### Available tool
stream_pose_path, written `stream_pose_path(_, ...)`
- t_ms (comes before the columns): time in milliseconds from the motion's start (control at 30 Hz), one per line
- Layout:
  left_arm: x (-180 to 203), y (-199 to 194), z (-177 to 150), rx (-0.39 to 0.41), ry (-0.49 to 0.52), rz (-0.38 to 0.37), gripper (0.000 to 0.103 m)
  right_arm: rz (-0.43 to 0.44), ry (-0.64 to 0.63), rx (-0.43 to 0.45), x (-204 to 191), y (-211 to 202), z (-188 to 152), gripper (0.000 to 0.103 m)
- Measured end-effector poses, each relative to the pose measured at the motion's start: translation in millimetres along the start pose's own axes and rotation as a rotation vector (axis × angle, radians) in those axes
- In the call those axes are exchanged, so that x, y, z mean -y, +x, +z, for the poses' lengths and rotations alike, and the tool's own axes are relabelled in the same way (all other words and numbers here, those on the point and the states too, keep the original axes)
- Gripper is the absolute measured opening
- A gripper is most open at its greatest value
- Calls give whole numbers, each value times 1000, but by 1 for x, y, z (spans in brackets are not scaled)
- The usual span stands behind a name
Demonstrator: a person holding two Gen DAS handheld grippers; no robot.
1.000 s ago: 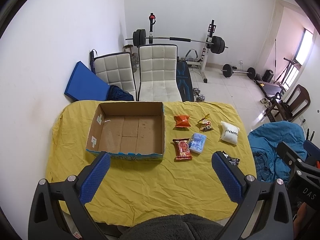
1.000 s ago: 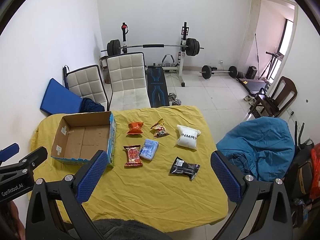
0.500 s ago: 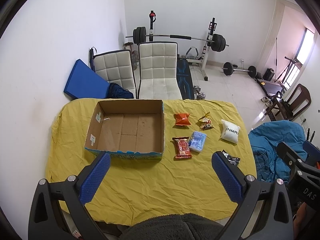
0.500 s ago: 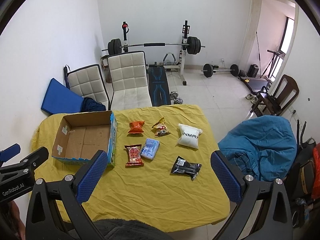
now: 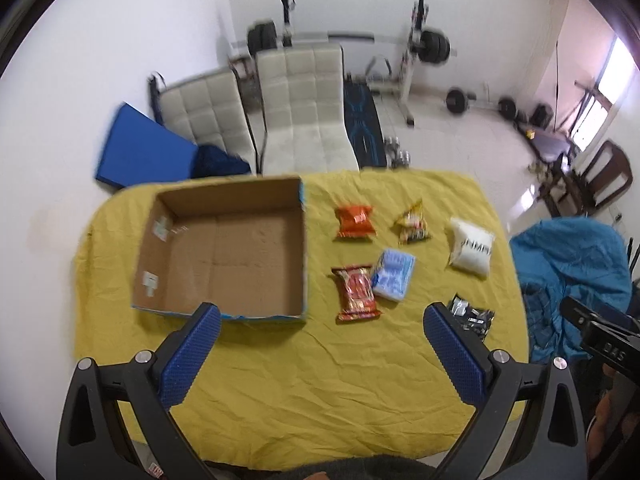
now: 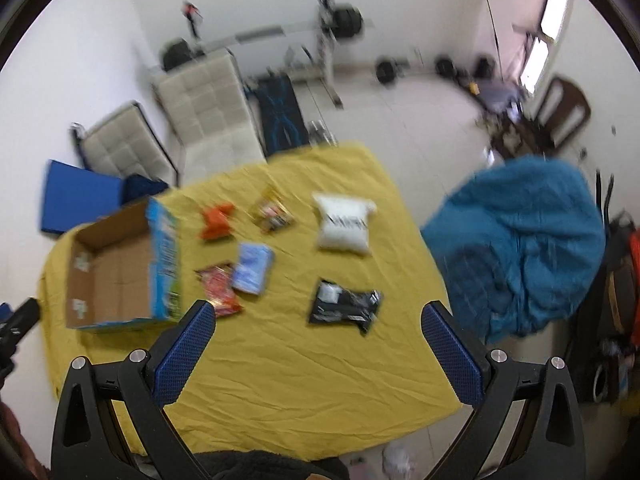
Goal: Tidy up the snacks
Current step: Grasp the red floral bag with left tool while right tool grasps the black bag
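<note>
An empty cardboard box (image 5: 224,256) (image 6: 116,272) sits at the left of the yellow-covered table (image 5: 312,380). To its right lie several snack packs: an orange one (image 5: 355,221), a yellow one (image 5: 414,226), a white pouch (image 5: 471,253) (image 6: 343,225), a red one (image 5: 357,293), a pale blue one (image 5: 393,274) (image 6: 253,268) and a black one (image 6: 345,307) (image 5: 472,317). My left gripper (image 5: 320,360) hangs open above the table's near part, holding nothing. My right gripper (image 6: 318,356) is open too, above the table just short of the black pack.
Two white padded chairs (image 5: 304,112) stand behind the table, with a blue mat (image 5: 140,156) against the wall and a barbell rack (image 5: 416,44) further back. A blue beanbag (image 6: 528,248) sits right of the table. A dark sleeve (image 5: 340,470) shows at the bottom edge.
Both grippers have moved forward and down toward the table, so box and snacks look larger. The right view has tilted and swung right. Both now views are motion-blurred. Nothing has been grasped.
</note>
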State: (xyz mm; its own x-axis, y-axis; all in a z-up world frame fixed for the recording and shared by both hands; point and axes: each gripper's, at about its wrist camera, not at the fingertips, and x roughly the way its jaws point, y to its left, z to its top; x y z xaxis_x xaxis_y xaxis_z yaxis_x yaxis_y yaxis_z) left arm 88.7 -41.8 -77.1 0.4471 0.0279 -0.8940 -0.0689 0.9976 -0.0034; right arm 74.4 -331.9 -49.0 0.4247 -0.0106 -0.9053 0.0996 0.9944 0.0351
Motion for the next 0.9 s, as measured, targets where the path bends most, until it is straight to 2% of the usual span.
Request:
stream_pose_path(167, 35, 105, 11, -184, 47, -24, 103, -42, 18, -204, 40, 133, 6, 103)
stream_pose_path(233, 49, 149, 10, -268, 63, -40, 103, -32, -26, -253, 43, 174, 3, 103)
stream_pose_path(367, 68, 216, 4, -377, 120, -20, 103, -19, -284, -315, 32, 245, -2, 103)
stream_pose_path(467, 74, 252, 0, -436, 141, 3, 103, -51, -513, -346, 17, 278, -13, 103)
stream_pose_path(567, 77, 276, -7, -481, 148, 19, 103, -41, -698, -443, 11, 315, -27, 103)
stream_pose_path(700, 74, 291, -15, -520, 134, 35, 103, -8, -786, -532, 7, 349, -40, 101)
stream_pose_path(833, 71, 298, -20, -540, 112, 36, 103, 27, -750, -584, 9, 367, -46, 81)
stream_pose_path(900, 68, 303, -20, -541, 97, 37, 103, 40, -690, -586, 12, 369, -42, 77)
